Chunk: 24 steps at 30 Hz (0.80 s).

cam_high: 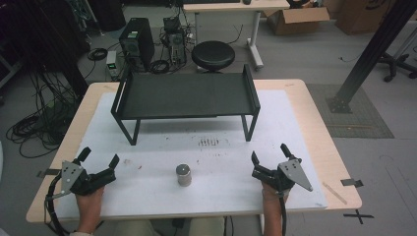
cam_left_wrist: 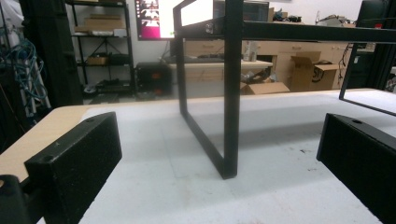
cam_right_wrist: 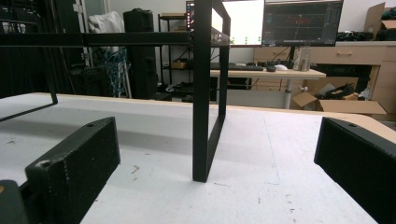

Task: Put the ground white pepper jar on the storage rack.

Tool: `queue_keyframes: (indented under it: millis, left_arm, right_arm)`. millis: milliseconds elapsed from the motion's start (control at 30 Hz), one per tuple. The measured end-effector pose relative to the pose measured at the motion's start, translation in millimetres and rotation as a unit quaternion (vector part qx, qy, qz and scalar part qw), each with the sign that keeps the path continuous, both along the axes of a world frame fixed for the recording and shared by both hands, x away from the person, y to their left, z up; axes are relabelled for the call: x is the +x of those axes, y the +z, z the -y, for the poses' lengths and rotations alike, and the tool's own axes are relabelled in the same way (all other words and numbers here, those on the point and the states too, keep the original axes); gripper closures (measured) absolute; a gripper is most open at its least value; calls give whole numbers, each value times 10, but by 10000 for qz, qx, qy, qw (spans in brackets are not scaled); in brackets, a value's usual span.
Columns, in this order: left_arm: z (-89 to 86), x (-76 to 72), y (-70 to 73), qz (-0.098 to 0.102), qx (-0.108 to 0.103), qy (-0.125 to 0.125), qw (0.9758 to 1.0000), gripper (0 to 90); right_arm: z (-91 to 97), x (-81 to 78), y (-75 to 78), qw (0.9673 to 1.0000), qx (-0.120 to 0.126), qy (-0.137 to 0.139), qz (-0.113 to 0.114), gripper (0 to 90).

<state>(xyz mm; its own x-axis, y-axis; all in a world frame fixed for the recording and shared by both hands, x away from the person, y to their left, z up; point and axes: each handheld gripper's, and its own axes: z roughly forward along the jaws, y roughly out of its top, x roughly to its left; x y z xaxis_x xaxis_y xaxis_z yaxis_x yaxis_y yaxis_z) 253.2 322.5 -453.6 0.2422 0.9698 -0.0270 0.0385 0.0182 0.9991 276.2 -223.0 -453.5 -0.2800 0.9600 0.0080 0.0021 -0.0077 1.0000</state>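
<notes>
A small grey metal cylinder (cam_high: 183, 174) stands upright on the white mat, near the front middle of the table. Behind it a black metal shelf stand (cam_high: 185, 93) rests on its legs. My left gripper (cam_high: 99, 158) sits at the front left, held by a hand, jaws wide apart and empty. At the front right my right gripper (cam_high: 269, 153) is likewise open and empty. In the left gripper view the stand's left leg frame (cam_left_wrist: 231, 116) rises ahead between the jaws. The right gripper view looks at the stand's right leg frame (cam_right_wrist: 201, 116).
The white mat (cam_high: 162, 147) covers most of the wooden table (cam_high: 314, 123). A dark scuffed patch (cam_high: 209, 142) marks the mat under the stand's front. Past the far edge are a black stool (cam_high: 213, 55), a computer tower (cam_high: 136, 42) and floor cables.
</notes>
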Motion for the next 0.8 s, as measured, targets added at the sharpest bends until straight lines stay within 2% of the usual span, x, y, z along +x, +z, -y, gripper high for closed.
queue_keyframes:
  millis: [433, 800]
  left_arm:
    - [-4, 0, 0, 6, -20, -4, 10000, 3]
    - [-4, -1, 0, 8, -25, -3, 10000, 3]
  right_arm:
    - [-27, -1, 18, 10000, -32, 46, 5, 0]
    - [-83, -20, 121, 9997, -91, 197, 56, 0]
